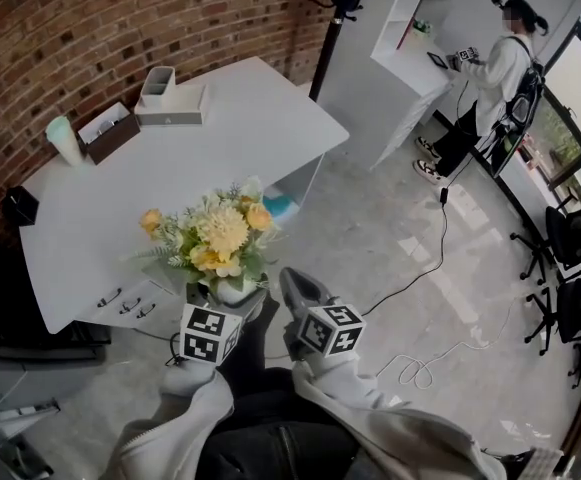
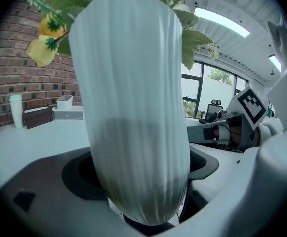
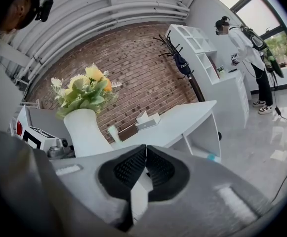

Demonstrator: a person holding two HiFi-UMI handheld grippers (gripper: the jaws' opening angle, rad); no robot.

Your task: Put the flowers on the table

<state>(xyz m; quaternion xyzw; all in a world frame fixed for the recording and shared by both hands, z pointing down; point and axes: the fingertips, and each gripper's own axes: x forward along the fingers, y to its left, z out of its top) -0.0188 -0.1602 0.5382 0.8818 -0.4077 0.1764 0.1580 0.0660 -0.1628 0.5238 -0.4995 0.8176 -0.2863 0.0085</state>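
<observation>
A white ribbed vase full of yellow and cream flowers is held up in the air by my left gripper, whose jaws are shut on the vase's lower body. The bouquet hangs just off the near edge of the white table. My right gripper is shut with nothing in it, right beside the vase; in the head view it sits just to the right of the left one.
On the table's far side stand a mint cup, a brown tissue box and a white organiser. A person stands by white shelves at the far right. Cables trail across the floor; office chairs stand right.
</observation>
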